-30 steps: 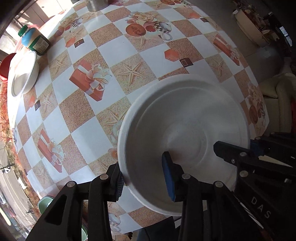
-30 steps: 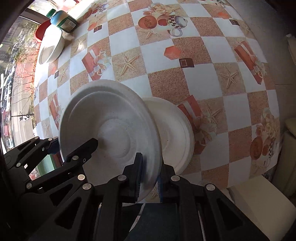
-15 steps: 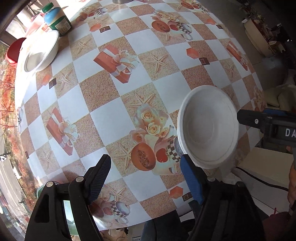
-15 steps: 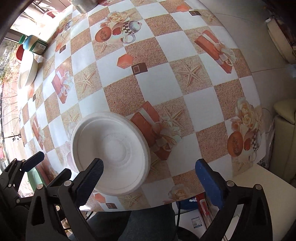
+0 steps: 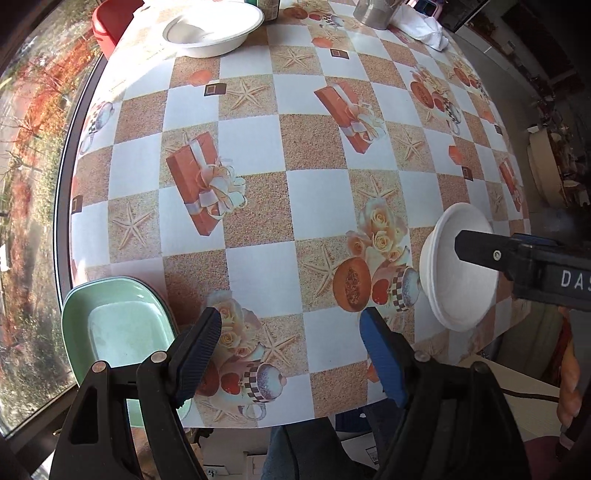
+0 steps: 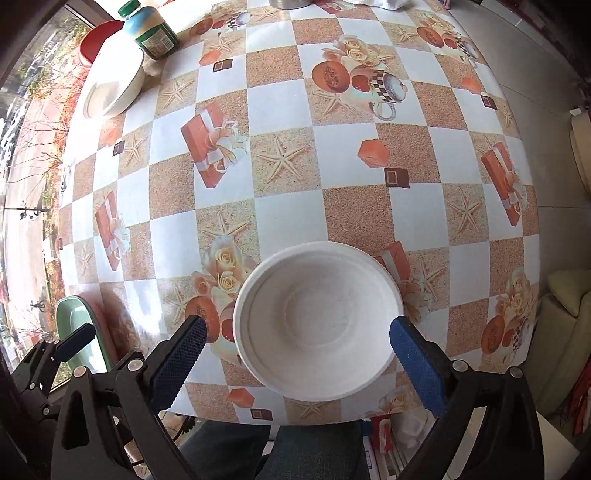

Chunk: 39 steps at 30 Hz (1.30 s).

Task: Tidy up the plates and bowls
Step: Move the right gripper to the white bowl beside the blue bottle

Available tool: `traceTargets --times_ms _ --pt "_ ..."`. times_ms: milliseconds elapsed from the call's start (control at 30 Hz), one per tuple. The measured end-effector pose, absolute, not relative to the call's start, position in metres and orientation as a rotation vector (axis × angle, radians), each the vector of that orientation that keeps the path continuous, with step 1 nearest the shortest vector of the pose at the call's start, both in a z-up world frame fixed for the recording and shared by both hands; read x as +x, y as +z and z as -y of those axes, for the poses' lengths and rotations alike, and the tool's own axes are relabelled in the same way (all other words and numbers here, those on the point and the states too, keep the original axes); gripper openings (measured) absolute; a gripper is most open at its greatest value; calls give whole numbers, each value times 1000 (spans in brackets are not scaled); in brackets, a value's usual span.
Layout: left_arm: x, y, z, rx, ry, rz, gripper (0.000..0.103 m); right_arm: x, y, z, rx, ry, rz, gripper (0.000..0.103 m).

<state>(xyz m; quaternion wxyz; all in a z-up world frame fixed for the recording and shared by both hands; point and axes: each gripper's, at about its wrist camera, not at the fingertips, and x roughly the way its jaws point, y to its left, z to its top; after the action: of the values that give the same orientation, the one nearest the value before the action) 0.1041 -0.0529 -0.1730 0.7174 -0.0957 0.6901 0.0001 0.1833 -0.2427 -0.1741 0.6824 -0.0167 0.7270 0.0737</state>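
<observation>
Resting upright near the front edge of the table [image 6: 288, 218], a white bowl [image 6: 317, 321] sits on the checked tablecloth, seen from above in the right wrist view. The right gripper [image 6: 295, 354] hangs over it with jaws spread wide, holding nothing; its black pad lies just left of the bowl's rim and its blue pad just right, neither clearly touching. In the left wrist view the same bowl [image 5: 458, 269] shows toward the right edge of the table [image 5: 317, 192], partly covered by one finger of the right gripper [image 5: 517, 254]. The left gripper [image 5: 291, 347] is also spread wide and empty, hovering above the front of the cloth, well apart from the bowl. A green dish [image 5: 118, 332] sits at the front left corner, just beside the left gripper's black pad. Far across the table stands a second white bowl [image 6: 114, 85], touching a red bowl [image 6: 98, 40] behind it, with a jar [image 6: 151, 29] just beside.
</observation>
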Motion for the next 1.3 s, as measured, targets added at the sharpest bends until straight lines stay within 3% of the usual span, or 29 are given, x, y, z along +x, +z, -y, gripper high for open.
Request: traceTargets --times_ms 700,1000,1300 --pt "125 -135 -14 -342 88 -1403 80 192 -149 154 -78 254 -1576 100" --pt "181 -130 -41 -392 203 -1369 80 224 -122 153 -26 232 -1533 100" --pt "256 -143 -84 -409 378 -1357 80 302 -134 129 4 255 -1541 100"
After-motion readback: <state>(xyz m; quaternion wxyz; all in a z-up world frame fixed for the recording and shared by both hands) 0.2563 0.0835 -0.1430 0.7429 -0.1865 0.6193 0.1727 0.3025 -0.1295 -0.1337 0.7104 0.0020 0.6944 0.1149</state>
